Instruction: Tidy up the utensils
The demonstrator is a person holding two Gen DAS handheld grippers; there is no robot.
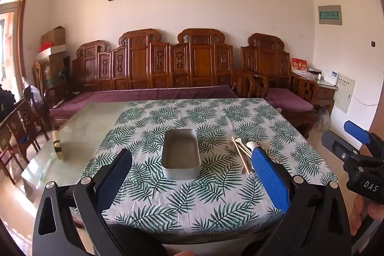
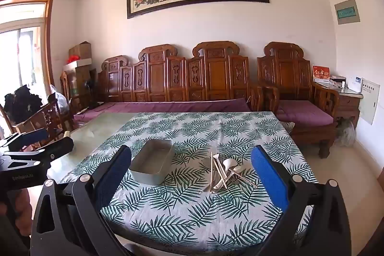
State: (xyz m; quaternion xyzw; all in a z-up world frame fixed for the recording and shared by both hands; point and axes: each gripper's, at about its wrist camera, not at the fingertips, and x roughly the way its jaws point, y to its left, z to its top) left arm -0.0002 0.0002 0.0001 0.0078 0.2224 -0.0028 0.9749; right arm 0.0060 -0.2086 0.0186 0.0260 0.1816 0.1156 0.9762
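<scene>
Left gripper (image 1: pixel 192 157) wide – right gripper (image 2: pixel 192 160) wide | utensils (image 2: pixel 224 172) beside tin (image 2: pixel 151 166)

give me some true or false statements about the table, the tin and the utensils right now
1. The metal tin is empty. True.
2. The utensils lie sorted inside the tin. False: they sit in a loose pile on the tablecloth, to the right of the tin.
3. Both the left gripper and the right gripper are open and hold nothing. True.
4. The pile is all metal forks. False: it shows pale chopsticks and white spoons.
5. The leaf-print tablecloth covers the whole table. False: bare glass shows on the left.
</scene>
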